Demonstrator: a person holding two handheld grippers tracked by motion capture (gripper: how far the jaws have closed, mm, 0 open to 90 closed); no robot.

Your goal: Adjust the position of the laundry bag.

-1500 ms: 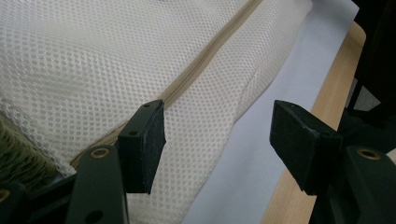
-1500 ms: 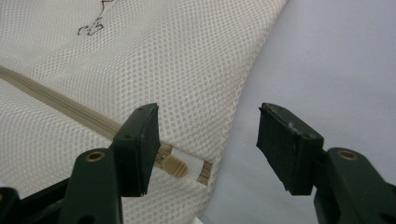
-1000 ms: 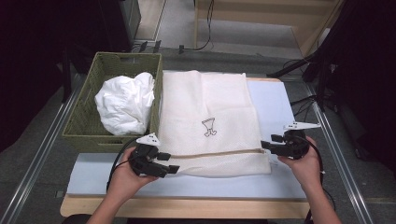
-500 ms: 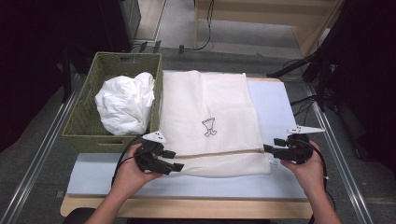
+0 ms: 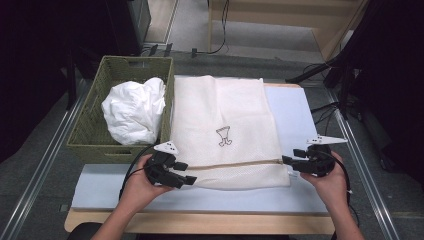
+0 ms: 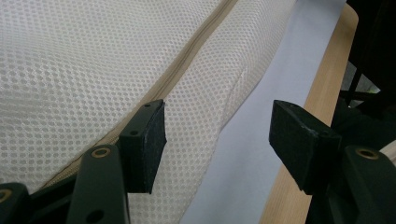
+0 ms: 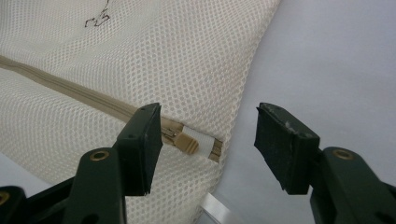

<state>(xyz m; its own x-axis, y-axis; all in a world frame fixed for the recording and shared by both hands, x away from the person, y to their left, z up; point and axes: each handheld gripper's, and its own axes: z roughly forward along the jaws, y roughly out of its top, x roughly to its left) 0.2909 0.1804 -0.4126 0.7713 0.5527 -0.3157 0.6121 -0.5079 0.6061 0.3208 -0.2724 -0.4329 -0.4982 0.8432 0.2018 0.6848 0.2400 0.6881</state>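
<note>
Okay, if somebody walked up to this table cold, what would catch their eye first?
Probably the cream mesh laundry bag spread flat mid-table, its zipper running along the near edge. The left tongs and right tongs sit open at its two near corners, the zipper pull just ahead of the right one. To the left, a green woven basket holds crumpled white cloth.

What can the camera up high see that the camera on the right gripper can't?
High view alone: the green woven basket with crumpled white cloth, both hands, and the left gripper. Right gripper view alone: the small beige zipper pull at the zip's end, between open black jaws. Both: the cream mesh laundry bag with its beige zip, lying on the pale blue mat.
</note>
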